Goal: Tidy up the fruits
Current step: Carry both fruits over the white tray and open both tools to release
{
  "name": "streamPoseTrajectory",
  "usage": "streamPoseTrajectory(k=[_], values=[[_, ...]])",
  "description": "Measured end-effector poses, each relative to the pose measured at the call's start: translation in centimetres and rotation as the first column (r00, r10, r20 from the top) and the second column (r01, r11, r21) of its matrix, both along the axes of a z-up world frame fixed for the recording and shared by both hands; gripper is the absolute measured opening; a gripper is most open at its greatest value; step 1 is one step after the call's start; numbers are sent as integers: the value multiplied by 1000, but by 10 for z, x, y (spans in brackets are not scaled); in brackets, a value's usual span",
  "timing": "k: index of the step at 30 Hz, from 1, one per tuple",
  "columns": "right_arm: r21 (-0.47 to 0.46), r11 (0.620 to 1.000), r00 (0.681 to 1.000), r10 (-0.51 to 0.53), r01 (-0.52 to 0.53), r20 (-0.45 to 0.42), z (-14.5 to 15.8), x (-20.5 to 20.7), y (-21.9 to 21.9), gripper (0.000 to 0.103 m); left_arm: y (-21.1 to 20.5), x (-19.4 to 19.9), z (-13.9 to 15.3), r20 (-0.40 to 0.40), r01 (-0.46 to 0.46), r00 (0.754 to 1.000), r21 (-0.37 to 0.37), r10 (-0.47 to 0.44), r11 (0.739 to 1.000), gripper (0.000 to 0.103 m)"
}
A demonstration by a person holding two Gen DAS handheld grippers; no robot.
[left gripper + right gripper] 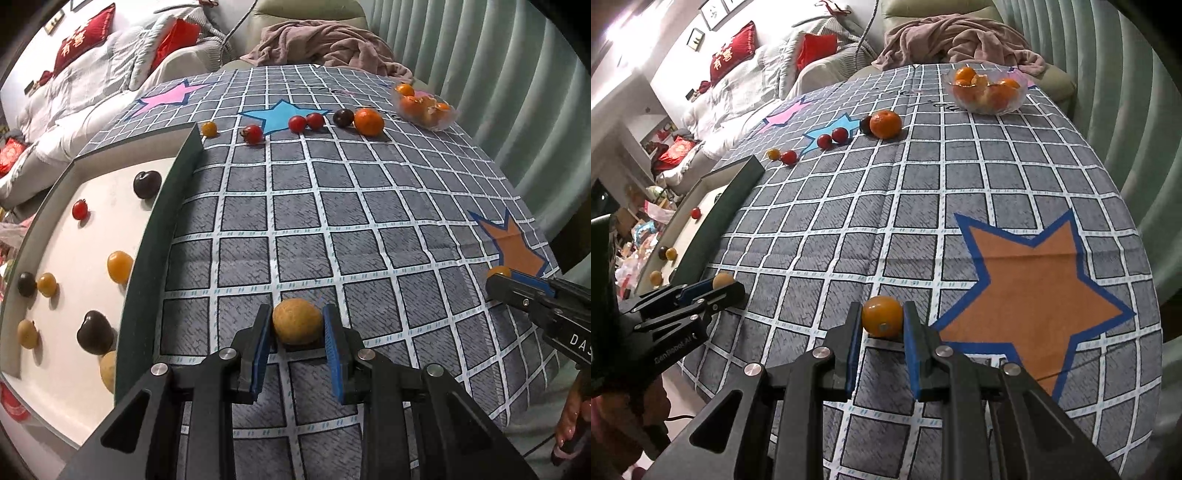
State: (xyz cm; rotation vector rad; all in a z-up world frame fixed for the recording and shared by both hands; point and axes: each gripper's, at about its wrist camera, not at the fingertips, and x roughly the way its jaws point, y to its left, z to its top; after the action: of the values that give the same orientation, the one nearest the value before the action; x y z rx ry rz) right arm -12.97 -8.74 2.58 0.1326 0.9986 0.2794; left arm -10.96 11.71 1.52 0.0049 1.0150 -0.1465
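Observation:
My left gripper (297, 325) is shut on a tan round fruit (297, 321), low over the checked cloth beside the tray's dark wall. My right gripper (882, 319) is shut on a small orange fruit (882, 315) next to the orange star (1034, 288). The white tray (66, 236) at the left holds several small fruits, dark, yellow, red and tan. On the far cloth lie a yellow fruit (209, 129), red fruits (306, 122), a dark plum (343, 117) and a tangerine (368, 120). A clear bowl (988, 90) holds tangerines.
The right gripper shows at the right edge of the left wrist view (535, 295), and the left gripper at the left of the right wrist view (683, 299). A pink blanket (960, 40) lies behind the table. A bed with red cushions stands at the left.

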Motion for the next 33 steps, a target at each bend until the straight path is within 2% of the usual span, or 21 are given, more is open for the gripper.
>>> streamPoseTrajectory(k=[8, 16, 33], values=[[0, 999, 999, 33, -33, 10, 18, 6, 17, 23, 13, -6, 22, 35, -4, 999, -32, 5, 999, 29], [6, 995, 994, 104, -104, 30, 41, 20, 55, 23, 50, -7, 45, 81, -56, 995, -58, 61, 997, 29], [-14, 954, 954, 299, -299, 31, 61, 49, 168, 23, 145, 5, 52, 107, -218, 969, -62, 224, 974, 29]])
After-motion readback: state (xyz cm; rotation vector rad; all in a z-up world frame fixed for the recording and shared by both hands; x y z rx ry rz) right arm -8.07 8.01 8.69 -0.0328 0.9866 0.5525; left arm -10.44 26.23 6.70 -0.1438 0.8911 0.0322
